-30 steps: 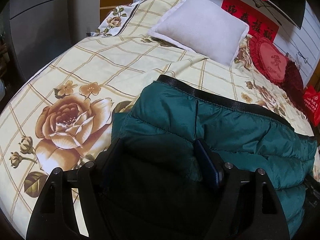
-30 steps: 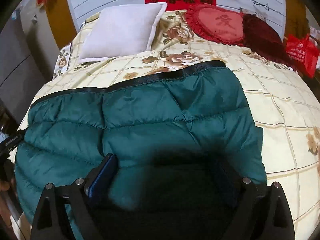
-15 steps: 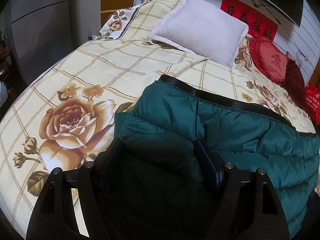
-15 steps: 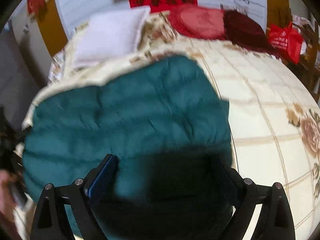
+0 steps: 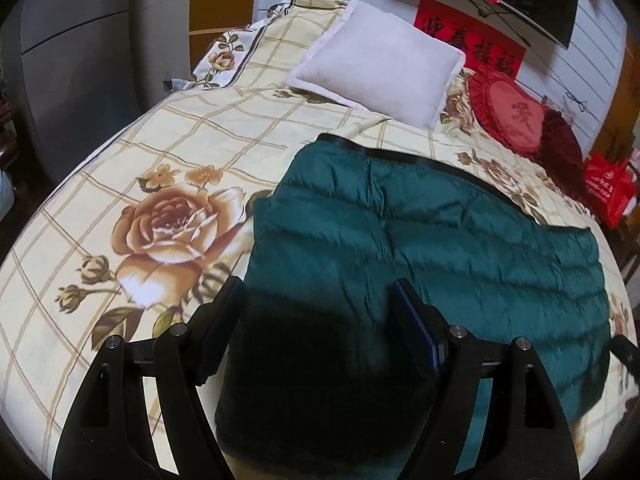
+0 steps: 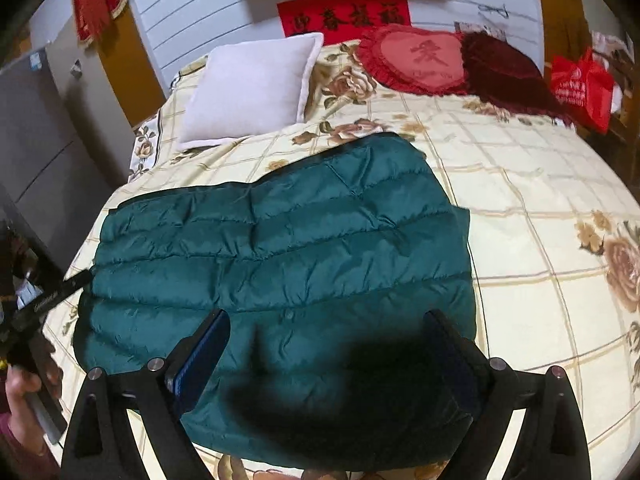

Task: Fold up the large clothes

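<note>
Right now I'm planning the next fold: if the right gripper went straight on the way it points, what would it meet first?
Probably the green padded jacket, which fills the space between and ahead of the right gripper's open fingers; depth is uncertain.

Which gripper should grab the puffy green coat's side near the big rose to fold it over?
Probably the left gripper: it hangs open over the green coat at the edge beside the big rose.

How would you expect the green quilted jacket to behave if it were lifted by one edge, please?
The green quilted jacket would probably drape limply, as it already lies creased on the bedspread. Its puffy quilting suggests little weight for its bulk, and its sheen hints it may slip.
</note>
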A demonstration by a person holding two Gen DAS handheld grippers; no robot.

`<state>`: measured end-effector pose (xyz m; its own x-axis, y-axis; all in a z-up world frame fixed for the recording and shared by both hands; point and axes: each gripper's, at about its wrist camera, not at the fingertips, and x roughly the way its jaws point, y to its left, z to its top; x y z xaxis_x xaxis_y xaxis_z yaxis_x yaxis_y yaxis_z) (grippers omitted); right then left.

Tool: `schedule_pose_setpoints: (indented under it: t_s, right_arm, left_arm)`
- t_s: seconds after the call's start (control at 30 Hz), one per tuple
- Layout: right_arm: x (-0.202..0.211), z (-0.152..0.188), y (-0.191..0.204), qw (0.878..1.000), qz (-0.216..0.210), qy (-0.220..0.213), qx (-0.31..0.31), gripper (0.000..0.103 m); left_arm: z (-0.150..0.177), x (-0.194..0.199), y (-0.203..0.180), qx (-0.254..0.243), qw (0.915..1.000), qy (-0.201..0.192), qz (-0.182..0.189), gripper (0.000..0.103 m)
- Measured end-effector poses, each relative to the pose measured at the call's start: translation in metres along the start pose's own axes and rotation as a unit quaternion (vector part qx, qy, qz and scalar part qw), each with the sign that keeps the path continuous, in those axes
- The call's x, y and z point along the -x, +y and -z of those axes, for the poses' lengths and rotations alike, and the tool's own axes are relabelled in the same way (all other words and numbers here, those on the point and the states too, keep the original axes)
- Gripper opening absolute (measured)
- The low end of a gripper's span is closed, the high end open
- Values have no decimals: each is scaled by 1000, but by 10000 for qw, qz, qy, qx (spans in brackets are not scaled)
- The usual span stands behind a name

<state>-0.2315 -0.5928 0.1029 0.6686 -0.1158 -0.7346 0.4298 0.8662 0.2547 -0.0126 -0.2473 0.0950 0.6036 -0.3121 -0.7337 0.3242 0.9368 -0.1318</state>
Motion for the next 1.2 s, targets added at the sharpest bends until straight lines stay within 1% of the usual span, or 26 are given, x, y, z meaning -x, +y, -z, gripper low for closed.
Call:
schedule_pose_setpoints:
  t_s: [0.1, 0.17, 0.23, 0.3, 0.37, 0.43, 0.5, 0.53, 0.6, 0.67, 0.73, 0.83, 0.93, 1.07, 1.17, 1.2]
  right_arm:
    - [-3, 1, -14, 9998, -14, 51, -196, 97]
    - [-7, 0, -23, 9993, -63, 138, -330, 101]
    - [-11, 0, -30, 9989, -137, 212, -390, 102]
    - [-14, -2, -37, 9985, -227, 237, -431, 103]
    - [-19, -4, -46, 9978, -314, 276, -515, 103]
    - [-26, -6, -54, 9971, -363, 337, -581, 103]
    - [-34, -7, -60, 9961, -444, 417, -637, 103]
    - [-41, -6, -64, 9950, -508, 510, -688, 103]
    - [-55, -4, -72, 9912, -709, 696, -869, 103]
    - [-62, -3, -77, 9883, -901, 718, -1000, 103]
    - [-67, -4, -77, 9870, -1050, 692, -1000, 103]
    - [-76, -6, -74, 9862, -1169, 752, -899, 103]
    - [-84, -10, -73, 9861, -1217, 825, -775, 103]
    - [-88, -13, -73, 9846, -1248, 913, -815, 103]
    - [-86, -12, -70, 9841, -1328, 880, -791, 103]
    - [-82, -10, -67, 9846, -1359, 811, -747, 100]
  left_arm:
    - [4, 2, 4, -2, 10000, 61, 46, 76]
    - [5, 1, 10, 60, 9998, 94, 138, 76]
    - [6, -3, 18, 210, 9991, 182, 327, 76]
    - [8, -10, 28, 479, 9960, 355, 664, 76]
    - [10, -18, 41, 788, 9905, 513, 1004, 76]
    - [11, -22, 51, 979, 9864, 551, 1202, 76]
    - [13, -30, 59, 1196, 9784, 715, 1524, 77]
    - [14, -34, 64, 1352, 9730, 803, 1691, 80]
    - [17, -42, 69, 1567, 9649, 927, 1895, 82]
    - [20, -46, 71, 1640, 9611, 974, 1996, 85]
    - [22, -50, 72, 1707, 9580, 979, 2085, 90]
    - [25, -60, 74, 1906, 9480, 1094, 2303, 91]
    - [24, -60, 68, 1789, 9518, 993, 2284, 97]
    - [21, -64, 55, 1597, 9559, 958, 2272, 101]
    - [19, -67, 49, 1499, 9578, 1031, 2226, 101]
    - [19, -67, 47, 1467, 9579, 1068, 2227, 101]
